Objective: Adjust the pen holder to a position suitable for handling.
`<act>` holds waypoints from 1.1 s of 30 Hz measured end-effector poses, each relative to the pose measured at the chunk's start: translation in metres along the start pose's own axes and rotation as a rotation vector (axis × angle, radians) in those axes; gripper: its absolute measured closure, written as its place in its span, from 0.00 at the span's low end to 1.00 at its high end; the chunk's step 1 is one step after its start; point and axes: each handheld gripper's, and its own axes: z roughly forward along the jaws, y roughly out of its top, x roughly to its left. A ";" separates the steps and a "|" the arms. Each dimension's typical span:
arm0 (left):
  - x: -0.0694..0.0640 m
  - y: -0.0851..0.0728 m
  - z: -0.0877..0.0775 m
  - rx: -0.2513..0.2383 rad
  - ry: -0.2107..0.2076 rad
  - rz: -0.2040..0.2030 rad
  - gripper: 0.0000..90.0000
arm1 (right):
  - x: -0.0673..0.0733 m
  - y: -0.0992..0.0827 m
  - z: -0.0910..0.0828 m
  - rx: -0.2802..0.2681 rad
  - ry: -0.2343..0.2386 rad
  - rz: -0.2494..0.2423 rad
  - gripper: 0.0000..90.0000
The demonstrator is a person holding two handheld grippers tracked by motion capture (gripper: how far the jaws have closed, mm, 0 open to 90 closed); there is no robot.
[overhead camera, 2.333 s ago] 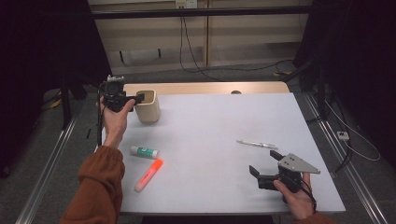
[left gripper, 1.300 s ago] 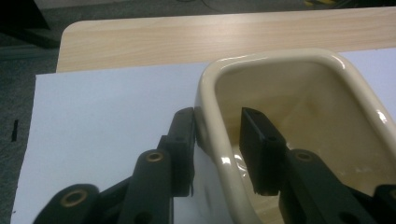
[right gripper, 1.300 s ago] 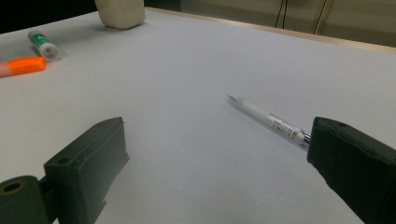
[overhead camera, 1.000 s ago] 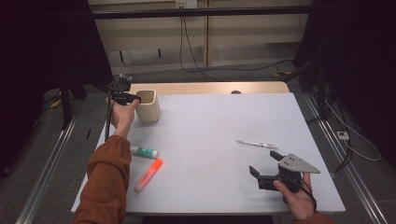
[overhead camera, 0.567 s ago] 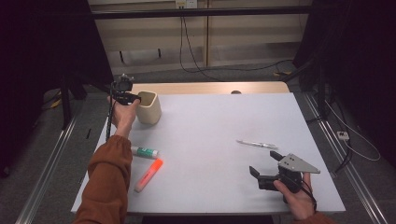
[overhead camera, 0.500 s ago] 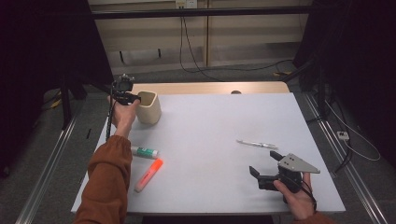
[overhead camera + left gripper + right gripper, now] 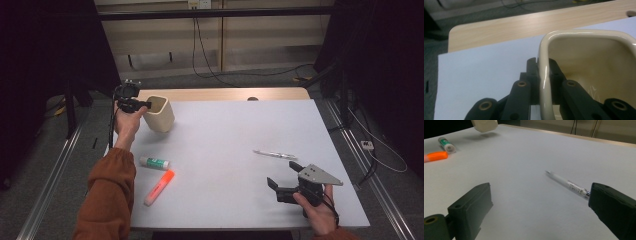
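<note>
With left gripper point(image 7: 142, 105) clamped on cup point(image 7: 161, 114) rim, one jaw inside: likely for lifting. Right gripper point(image 7: 282, 185) wide open, empty, near pen point(image 7: 274, 154) on tabletop point(image 7: 225, 135).

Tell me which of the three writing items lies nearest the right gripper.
The white pen, just beyond the right gripper; the glue stick and orange highlighter lie far left.

cup point(image 7: 161, 114) far left, pen point(image 7: 274, 154) right, highlighter point(image 7: 159, 187) near
</note>
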 end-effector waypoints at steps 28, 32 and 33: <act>-0.077 0.002 -0.010 -0.039 -0.305 0.331 0.92 | 0.000 0.000 -0.001 -0.005 0.001 -0.005 0.05; -0.087 0.000 -0.006 -0.035 -0.356 0.356 0.92 | 0.000 0.000 0.000 0.001 -0.001 -0.001 0.05; -0.089 -0.001 -0.005 -0.035 -0.372 0.355 0.92 | 0.000 0.000 0.000 -0.001 -0.001 -0.002 0.05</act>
